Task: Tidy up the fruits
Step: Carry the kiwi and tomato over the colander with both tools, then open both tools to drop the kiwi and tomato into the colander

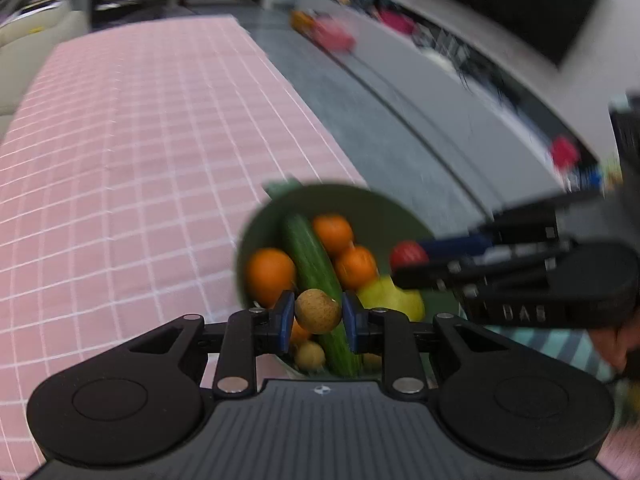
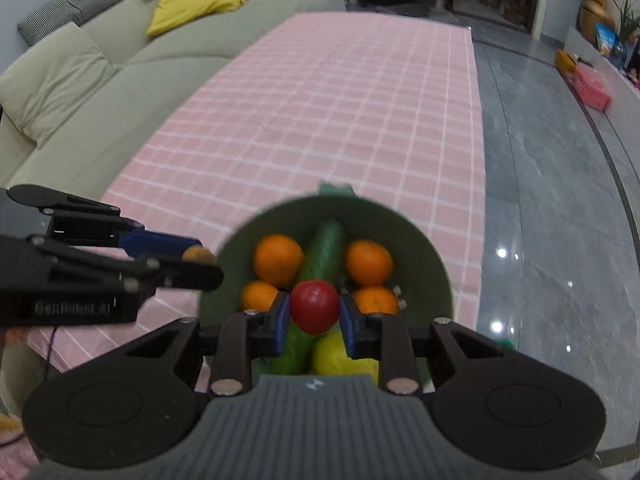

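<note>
While both tools hang above the green bowl (image 2: 436, 268), each has a small fruit clamped between its blue pads. The left tool (image 1: 318, 312) grips a round tan fruit (image 1: 318, 311), and the right tool (image 2: 315, 307) grips a red fruit (image 2: 315, 306); both are held clear of the pile below. In the bowl lie a cucumber (image 2: 326, 252) running down the middle, four oranges, two on either side of it (image 2: 279, 260) (image 2: 368, 262) (image 2: 258, 295) (image 2: 375, 300), and a yellow-green fruit (image 2: 334, 354) at the near edge. The left wrist view also shows another small tan fruit (image 1: 310, 355) low in the bowl beside the cucumber. The bowl sits on a pink checked cloth (image 2: 340, 120) covering the surface, close to the cloth's right edge. In each view the other tool reaches in from the side, level with the bowl. Left of the surface stands a pale sofa (image 2: 80, 92) with a yellow cushion (image 2: 196, 4); right of it is grey tiled floor (image 2: 552, 184).
</note>
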Demonstrator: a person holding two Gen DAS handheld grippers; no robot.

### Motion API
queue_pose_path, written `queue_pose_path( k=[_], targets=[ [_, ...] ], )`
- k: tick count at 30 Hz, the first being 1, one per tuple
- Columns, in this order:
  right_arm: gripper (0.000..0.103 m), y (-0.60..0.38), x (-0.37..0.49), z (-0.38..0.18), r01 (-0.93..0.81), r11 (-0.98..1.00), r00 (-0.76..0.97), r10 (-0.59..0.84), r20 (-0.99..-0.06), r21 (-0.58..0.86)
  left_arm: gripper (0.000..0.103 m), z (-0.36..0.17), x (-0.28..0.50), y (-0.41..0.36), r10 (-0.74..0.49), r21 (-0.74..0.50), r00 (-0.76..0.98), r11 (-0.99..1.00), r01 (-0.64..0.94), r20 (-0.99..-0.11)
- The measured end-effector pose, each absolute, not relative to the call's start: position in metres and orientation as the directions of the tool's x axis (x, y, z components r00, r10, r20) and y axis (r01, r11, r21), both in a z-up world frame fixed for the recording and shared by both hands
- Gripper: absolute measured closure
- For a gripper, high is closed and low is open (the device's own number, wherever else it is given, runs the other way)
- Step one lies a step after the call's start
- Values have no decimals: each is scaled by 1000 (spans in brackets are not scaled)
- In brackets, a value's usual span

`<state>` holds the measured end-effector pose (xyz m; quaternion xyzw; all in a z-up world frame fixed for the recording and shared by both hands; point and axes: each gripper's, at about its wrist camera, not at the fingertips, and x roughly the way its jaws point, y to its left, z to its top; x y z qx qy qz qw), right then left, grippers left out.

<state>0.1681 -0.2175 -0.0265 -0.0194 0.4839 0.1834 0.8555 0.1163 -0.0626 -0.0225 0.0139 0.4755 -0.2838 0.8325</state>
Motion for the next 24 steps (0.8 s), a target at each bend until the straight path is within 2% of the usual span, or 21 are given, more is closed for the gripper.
queue_pose_path(
  k=[7,14,20,24],
  targets=[
    [80,-214,177,-57,-403,904,382,311,-870,146,74,-51,120,-86,-413,-160,301,777,609,-860],
    [80,-211,178,-75,-479,856,286,359,-888,192,75,-68,129,-91,-395,-164,211,727,666,-894],
    [80,-206,180,-86,-514,828,232,386,-893,224,74,-80,139,-87,-408,-207,177,734,647,-895],
    [80,-202,180,-91,-531,817,212,384,-899,224,70,-80,143,-83,-424,-234,169,742,628,-890]
  ],
)
